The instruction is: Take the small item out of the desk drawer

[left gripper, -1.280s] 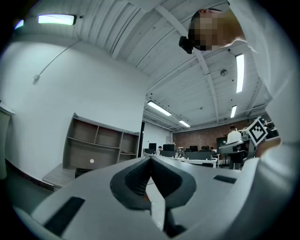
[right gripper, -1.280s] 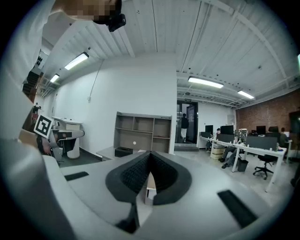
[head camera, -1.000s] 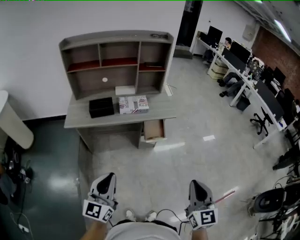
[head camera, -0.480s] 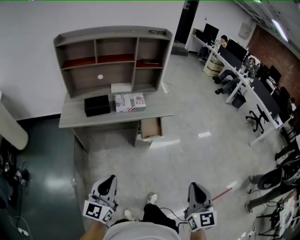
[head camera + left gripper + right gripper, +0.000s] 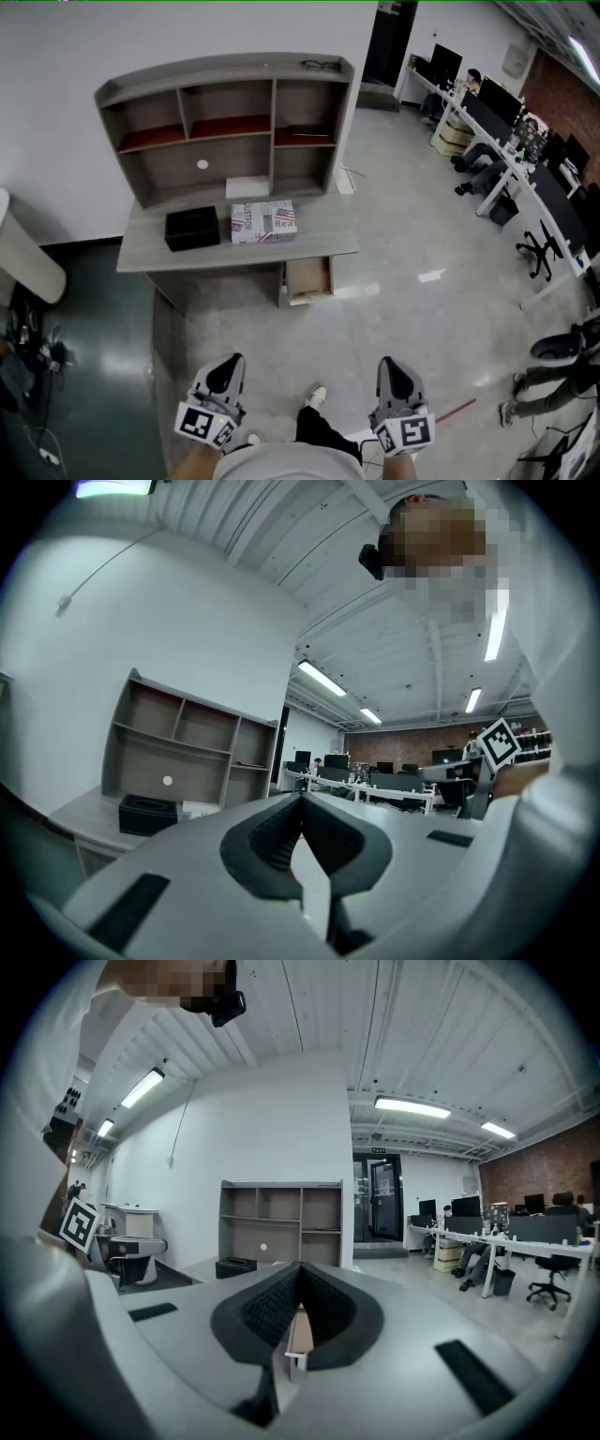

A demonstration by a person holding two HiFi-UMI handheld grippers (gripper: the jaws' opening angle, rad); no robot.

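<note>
A grey desk (image 5: 323, 246) with a shelf hutch (image 5: 222, 122) stands against the white wall, several steps ahead of me. Its small drawer (image 5: 308, 277) hangs pulled open under the desk's right end; from here I cannot tell what lies inside it. The drawer also shows as a pale box (image 5: 299, 1331) low in the right gripper view. My left gripper (image 5: 228, 367) and right gripper (image 5: 391, 369) are held low near my body, far from the desk, both shut and empty. Their jaws meet at the tips in the left gripper (image 5: 302, 802) view and the right gripper (image 5: 298, 1271) view.
On the desk sit a black box (image 5: 192, 228), a printed box (image 5: 263, 221) and a white item (image 5: 247, 187). Office desks with monitors (image 5: 525, 159), chairs and seated people fill the right side. A red stick (image 5: 457, 409) lies on the floor; a white rounded object (image 5: 28, 255) stands left.
The person has stepped forward, one foot now ahead, and the desk sits slightly nearer and more central. Both grippers stay shut in the same place low in the view.
</note>
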